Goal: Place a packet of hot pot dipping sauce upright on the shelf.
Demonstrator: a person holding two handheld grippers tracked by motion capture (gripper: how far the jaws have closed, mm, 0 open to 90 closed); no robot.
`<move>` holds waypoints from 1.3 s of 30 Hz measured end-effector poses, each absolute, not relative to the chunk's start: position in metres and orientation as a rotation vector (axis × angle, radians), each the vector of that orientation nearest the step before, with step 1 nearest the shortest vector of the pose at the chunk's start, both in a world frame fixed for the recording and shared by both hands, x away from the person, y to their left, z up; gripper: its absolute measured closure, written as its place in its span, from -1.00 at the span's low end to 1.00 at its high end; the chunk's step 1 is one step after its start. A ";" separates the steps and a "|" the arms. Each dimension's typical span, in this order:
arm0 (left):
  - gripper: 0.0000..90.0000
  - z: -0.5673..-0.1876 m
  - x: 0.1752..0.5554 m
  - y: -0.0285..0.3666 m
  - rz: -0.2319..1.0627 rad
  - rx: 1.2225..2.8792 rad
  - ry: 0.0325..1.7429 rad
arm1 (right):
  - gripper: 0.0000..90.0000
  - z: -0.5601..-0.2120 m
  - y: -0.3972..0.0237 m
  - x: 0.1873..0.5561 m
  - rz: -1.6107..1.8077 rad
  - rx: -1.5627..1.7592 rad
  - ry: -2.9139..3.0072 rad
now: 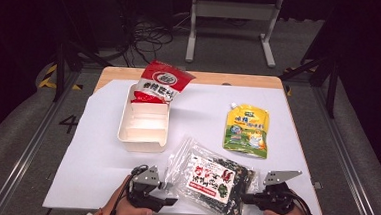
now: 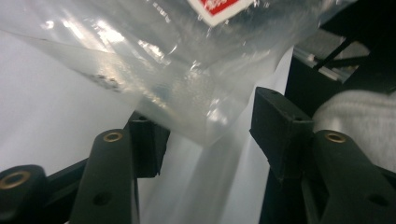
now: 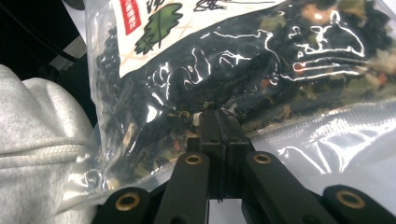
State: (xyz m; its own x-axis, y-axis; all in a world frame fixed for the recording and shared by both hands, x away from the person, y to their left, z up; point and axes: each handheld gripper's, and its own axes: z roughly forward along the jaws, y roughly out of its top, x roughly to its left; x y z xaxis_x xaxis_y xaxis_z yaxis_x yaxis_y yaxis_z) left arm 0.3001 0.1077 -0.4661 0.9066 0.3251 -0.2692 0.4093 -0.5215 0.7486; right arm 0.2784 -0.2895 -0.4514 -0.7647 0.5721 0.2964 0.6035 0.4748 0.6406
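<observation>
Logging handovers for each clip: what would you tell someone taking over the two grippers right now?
Right gripper: shut on the edge of the seaweed bag.
Left gripper: open, jaws either side of the bag's clear corner, not yet gripping.
The bag lies at the near edge of the table, between both hands. The white box holds a red packet leaning at its far end; the yellow pouch lies flat to the right.
Done: the red packet looks placed. Left: probably close the left gripper, then move the bag.
</observation>
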 end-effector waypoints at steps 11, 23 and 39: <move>-0.37 -0.466 0.315 0.076 -0.132 2.006 0.625 | 1.00 -0.450 -0.275 0.279 -1.172 -1.086 -2.705; -0.16 -0.465 0.328 0.037 -0.186 1.938 0.676 | 1.00 -0.451 -0.264 0.278 -1.172 -1.046 -2.731; 0.19 -0.460 0.353 0.020 -0.198 1.839 0.719 | 1.00 -0.453 -0.257 0.278 -1.179 -1.019 -2.757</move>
